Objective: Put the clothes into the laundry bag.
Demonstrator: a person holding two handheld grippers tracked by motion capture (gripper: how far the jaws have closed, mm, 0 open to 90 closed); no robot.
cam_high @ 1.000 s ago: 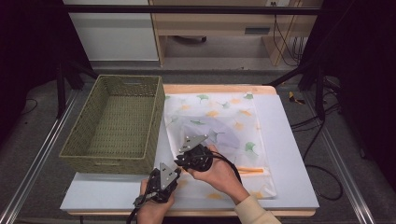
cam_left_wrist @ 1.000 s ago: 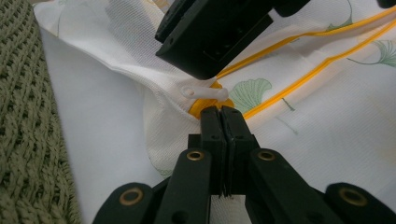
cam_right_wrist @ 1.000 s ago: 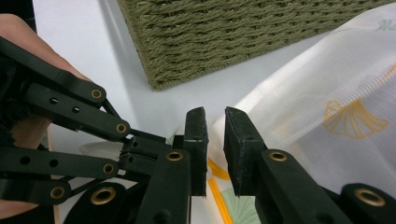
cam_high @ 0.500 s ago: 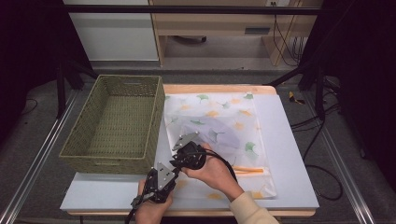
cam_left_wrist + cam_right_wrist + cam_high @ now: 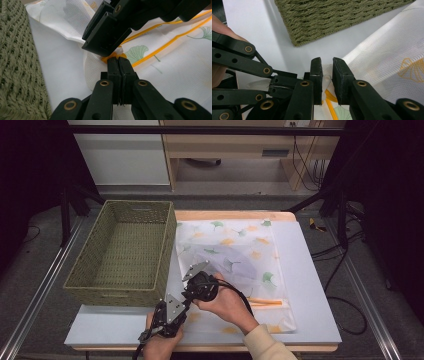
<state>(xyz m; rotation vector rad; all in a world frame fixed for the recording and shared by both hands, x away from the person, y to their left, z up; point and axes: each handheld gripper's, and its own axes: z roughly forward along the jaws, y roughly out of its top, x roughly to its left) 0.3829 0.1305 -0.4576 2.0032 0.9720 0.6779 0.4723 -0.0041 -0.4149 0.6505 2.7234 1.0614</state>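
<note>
A white mesh bag [image 5: 235,255] printed with ginkgo leaves lies flat on the table, its orange zipper [image 5: 265,302] along the near edge. At the bag's near left corner my left gripper [image 5: 184,301] is shut on the orange zipper end [image 5: 110,58]. Right beside it, my right gripper [image 5: 192,292] has its jaws around the small white zipper pull [image 5: 326,79]. They have just been closing, with the pull pinched between the pads. In the left gripper view the right gripper [image 5: 107,50] hangs just above my own tips [image 5: 118,60].
A green woven basket [image 5: 125,250] stands on the left of the white table [image 5: 310,270], close to the bag's left edge and to both grippers. A wooden shelf unit and cables sit beyond the table's far side.
The right gripper has edged slightly left, closer to the left gripper at the bag's corner. The left gripper and the bag have kept still.
</note>
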